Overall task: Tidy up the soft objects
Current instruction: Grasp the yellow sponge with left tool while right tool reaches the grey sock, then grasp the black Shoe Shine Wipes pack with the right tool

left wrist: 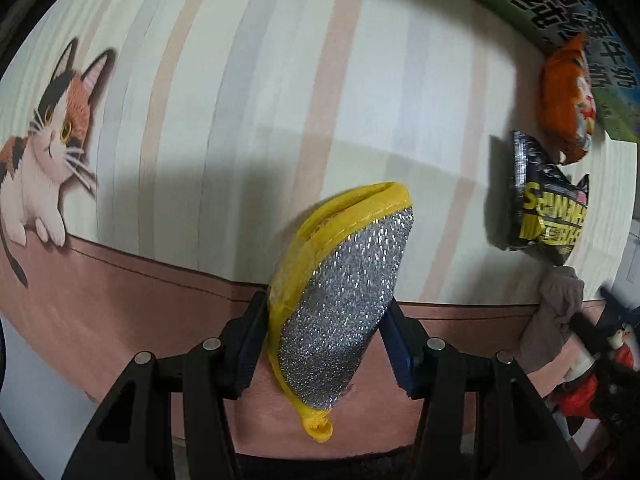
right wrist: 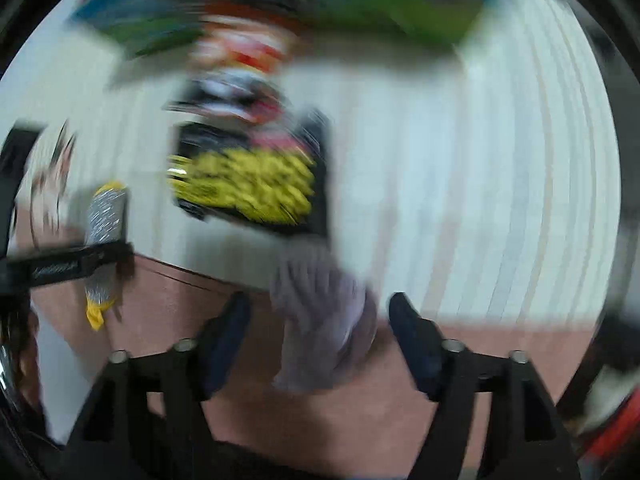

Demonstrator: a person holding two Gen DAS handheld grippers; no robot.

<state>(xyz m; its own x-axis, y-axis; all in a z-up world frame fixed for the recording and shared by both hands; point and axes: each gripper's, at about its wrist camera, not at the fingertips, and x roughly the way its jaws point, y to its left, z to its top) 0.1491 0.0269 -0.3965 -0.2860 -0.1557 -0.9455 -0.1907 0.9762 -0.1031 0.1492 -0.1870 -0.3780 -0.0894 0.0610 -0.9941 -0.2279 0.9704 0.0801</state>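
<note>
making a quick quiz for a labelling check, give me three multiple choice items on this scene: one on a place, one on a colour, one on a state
1. Where does the black snack bag lie relative to the orange snack bag in the left wrist view?
A. just below it
B. far left, by the printed cat
C. on top of it

2. What colour is the trim of the silver scouring pad?
A. red
B. yellow
C. blue

3. How do the left tongs stand?
A. wide open, holding nothing
B. out of view
C. shut on the pad

Answers:
1 A, the black bag sits directly under the orange one at the right edge.
2 B, a yellow border and loop edge the glittery silver face.
3 C, both fingers press the pad's sides. The right tongs stand open around a grey cloth, though that view is blurred.
</note>
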